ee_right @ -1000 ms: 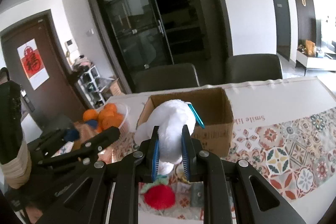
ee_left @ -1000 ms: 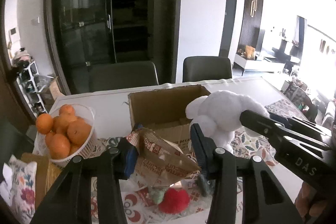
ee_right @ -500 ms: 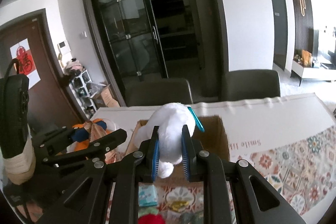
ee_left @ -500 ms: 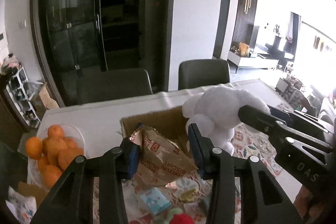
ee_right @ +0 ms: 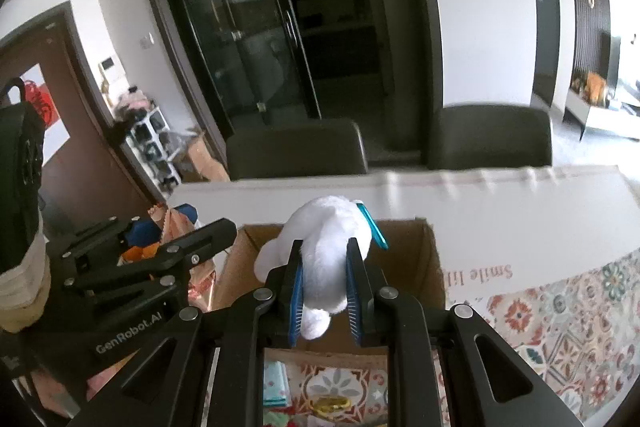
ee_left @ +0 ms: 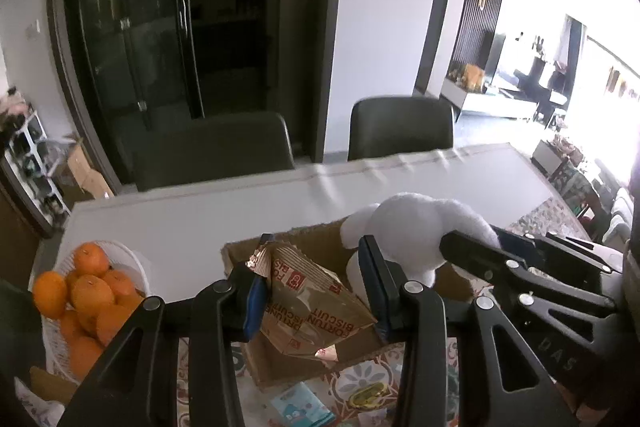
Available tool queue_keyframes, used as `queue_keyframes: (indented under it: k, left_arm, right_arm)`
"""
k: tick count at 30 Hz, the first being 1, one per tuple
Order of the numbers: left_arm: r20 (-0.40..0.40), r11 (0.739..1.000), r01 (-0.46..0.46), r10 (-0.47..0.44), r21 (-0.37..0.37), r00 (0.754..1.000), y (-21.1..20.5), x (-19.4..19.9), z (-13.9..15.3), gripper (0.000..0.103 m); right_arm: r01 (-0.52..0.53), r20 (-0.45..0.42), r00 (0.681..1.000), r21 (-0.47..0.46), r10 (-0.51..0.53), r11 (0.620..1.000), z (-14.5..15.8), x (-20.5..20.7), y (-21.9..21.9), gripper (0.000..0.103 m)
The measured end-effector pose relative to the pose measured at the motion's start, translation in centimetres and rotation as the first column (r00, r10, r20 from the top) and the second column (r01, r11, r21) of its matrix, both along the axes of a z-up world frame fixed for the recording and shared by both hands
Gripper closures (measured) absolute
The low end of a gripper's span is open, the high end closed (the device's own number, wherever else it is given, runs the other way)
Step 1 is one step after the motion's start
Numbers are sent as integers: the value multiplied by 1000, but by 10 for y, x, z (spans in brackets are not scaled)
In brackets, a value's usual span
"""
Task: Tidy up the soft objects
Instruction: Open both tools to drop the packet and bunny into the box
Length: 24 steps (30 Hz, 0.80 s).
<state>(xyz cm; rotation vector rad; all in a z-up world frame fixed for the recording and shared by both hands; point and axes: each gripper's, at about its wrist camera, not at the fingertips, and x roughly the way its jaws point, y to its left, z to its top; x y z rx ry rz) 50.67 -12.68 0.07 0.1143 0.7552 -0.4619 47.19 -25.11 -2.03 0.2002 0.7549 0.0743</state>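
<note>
Biscuit packet [ee_left: 316, 301], pinched in the left gripper [ee_left: 316, 291], now hangs over the cardboard box [ee_left: 280, 363], having come forward from the tabletop clutter. From the right view, the right gripper [ee_right: 323, 297] clamps the white plush toy [ee_right: 326, 251], seemingly above the box too; both look ready to drop.

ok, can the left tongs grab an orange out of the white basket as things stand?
Probably not yet: the left tongs are shut on the biscuit packet above the cardboard box. The oranges sit uncovered in the white basket, so only that load blocks a grab.
</note>
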Motion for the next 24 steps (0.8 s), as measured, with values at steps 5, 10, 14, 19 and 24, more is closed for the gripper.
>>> queue_keyframes:
  k: [5, 10, 14, 19, 24]
  left_arm:
    - [-59, 999, -15, 17, 39, 998, -7, 25, -26, 61]
    - [-116, 998, -18, 25, 60, 993, -15, 43, -51, 60]
    - [-171, 997, -17, 30, 73, 985, -22, 52, -70, 51]
    - [-168, 990, -67, 87, 121, 982, -23, 55, -77, 24]
    - [-154, 988, -78, 98, 133, 983, -19, 45, -70, 18]
  right_arm:
    - [-6, -88, 996, 3, 6, 1000, -29, 22, -5, 83]
    - [-17, -163, 987, 2, 17, 1000, -58, 38, -12, 83]
    - [-39, -229, 973, 9, 40, 999, -76, 52, -15, 81]
    - [-3, -260, 965, -1, 2, 1000, -82, 57, -27, 58]
    - [49, -223, 973, -63, -62, 997, -68, 48, -31, 48]
